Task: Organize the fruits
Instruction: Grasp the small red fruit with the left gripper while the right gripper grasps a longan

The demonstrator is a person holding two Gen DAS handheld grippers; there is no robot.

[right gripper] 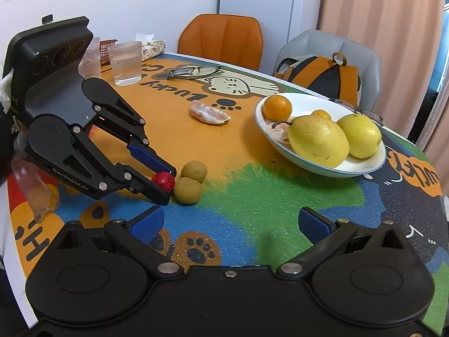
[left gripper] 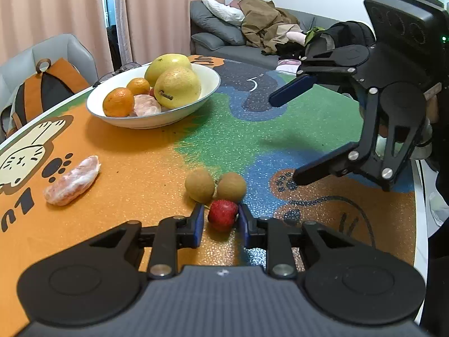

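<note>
A small red fruit point(left gripper: 223, 214) rests on the colourful table mat, and my left gripper point(left gripper: 220, 219) is shut on it, a blue pad against each side. Two brown round fruits point(left gripper: 200, 184) point(left gripper: 231, 187) lie just beyond it, touching each other. The right wrist view shows the same red fruit point(right gripper: 163, 180) between the left gripper's point(right gripper: 167, 186) fingers, next to the brown fruits point(right gripper: 188, 190). A white bowl point(left gripper: 209, 85) at the back holds two yellow pears point(left gripper: 177, 87), oranges point(left gripper: 118, 102) and a peeled segment. My right gripper point(right gripper: 230, 226) hangs open above the mat, holding nothing.
A peeled citrus piece point(left gripper: 73, 181) lies loose on the orange part of the mat. Two clear cups point(right gripper: 125, 63), a pair of glasses point(right gripper: 193, 71) and a tissue pack stand at the far side. Chairs and a backpack point(right gripper: 322, 74) ring the table.
</note>
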